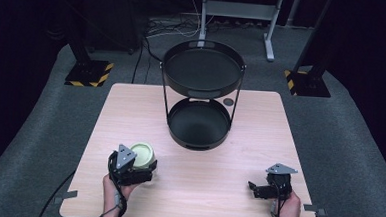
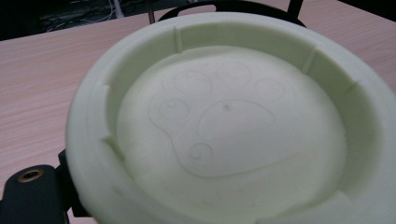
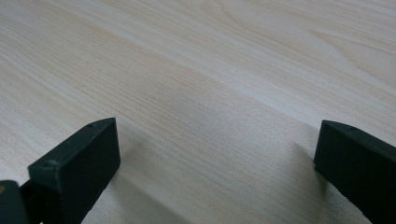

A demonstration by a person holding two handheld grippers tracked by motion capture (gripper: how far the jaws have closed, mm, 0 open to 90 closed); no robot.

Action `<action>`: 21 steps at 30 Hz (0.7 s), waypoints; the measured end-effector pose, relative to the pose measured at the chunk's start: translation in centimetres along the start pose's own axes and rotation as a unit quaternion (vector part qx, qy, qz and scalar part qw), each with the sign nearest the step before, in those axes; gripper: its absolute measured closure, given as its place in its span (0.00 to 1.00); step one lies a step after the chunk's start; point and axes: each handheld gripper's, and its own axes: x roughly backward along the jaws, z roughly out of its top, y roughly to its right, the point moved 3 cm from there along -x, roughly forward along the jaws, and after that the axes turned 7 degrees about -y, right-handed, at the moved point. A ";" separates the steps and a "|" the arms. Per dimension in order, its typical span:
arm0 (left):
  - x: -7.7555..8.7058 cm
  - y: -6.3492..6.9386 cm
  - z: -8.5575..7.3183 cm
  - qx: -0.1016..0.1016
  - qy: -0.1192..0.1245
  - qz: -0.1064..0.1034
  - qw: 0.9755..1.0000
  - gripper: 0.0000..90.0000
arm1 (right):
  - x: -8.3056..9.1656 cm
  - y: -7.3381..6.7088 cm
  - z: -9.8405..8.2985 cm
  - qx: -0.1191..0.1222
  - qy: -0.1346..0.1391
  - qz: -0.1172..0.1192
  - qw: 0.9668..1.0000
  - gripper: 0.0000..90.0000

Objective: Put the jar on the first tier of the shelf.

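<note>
Nearest the camera in the high view, two forearms come in from the bottom edge, each hand holding a black hand-held gripper topped by a grey three-cornered plate. On the left side, the left hand-held gripper (image 1: 140, 167) sits low over the near-left part of the pale wooden surface (image 1: 191, 198) and is clamped on a round, pale green, shallow plastic bowl (image 1: 142, 153). From the left gripper view the pale green bowl (image 2: 224, 126) looms very close, its raised rim marked with small notches and its inner floor embossed with a faint paw-print outline; one black jaw shows just under its lower-left edge, against the rim. Over on the near-right part of the surface, well apart from the bowl, the right hand-held gripper (image 1: 258, 188) rests low and points toward the left. Its own view shows the right hand-held gripper (image 3: 217, 154) with both black jaws spread wide and bare wood grain between them. Farther back, at the middle of the surface, stands a black two-tier round metal tray stand (image 1: 202, 86), its upper tray above its lower one, both trays dark inside.
</note>
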 end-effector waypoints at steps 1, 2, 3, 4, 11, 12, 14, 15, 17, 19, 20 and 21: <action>0.0 0.1 0.1 -0.001 0.001 -0.002 1.000 0.13 | 0.0 0.0 0.0 0.000 0.000 0.000 1.000 0.00; 0.0 0.1 0.2 -0.002 0.003 -0.004 1.000 0.13 | 0.0 0.0 0.0 0.000 0.000 0.000 1.000 0.00; 0.0 0.2 0.3 -0.004 0.004 -0.005 1.000 0.13 | 0.0 0.0 0.0 0.000 0.000 0.000 1.000 0.00; 0.0 0.2 0.3 -0.004 0.004 -0.005 1.000 0.13 | 0.0 0.0 0.0 0.000 0.000 0.000 1.000 0.00; -0.7 0.2 0.9 -0.006 0.004 -0.022 1.000 0.13 | 0.0 0.0 0.0 -0.001 0.000 -0.001 1.000 0.00; -1.0 0.2 1.1 -0.007 0.002 -0.021 1.000 0.13 | 0.0 0.0 0.0 -0.001 0.000 -0.001 1.000 0.00; -1.2 0.3 1.3 -0.009 0.001 -0.024 1.000 0.13 | 0.0 0.0 0.0 -0.001 0.000 -0.001 1.000 0.00; -1.2 0.3 1.3 -0.009 0.001 -0.024 1.000 0.13 | 0.0 0.0 0.0 -0.001 0.000 -0.001 1.000 0.00; -1.5 0.5 1.8 -0.013 -0.001 -0.027 1.000 0.13 | 0.0 0.0 0.0 -0.001 0.000 -0.001 1.000 0.00; -1.7 0.6 2.0 -0.014 -0.001 -0.028 0.999 0.13 | 0.0 0.0 0.0 -0.001 0.000 -0.001 1.000 0.00; -1.8 0.7 2.1 -0.014 -0.001 -0.029 0.999 0.13 | 0.0 0.0 0.0 -0.001 0.000 -0.001 1.000 0.00; -1.8 0.7 2.2 -0.014 0.000 -0.031 0.999 0.13 | 0.0 0.0 0.0 -0.001 0.000 -0.001 1.000 0.00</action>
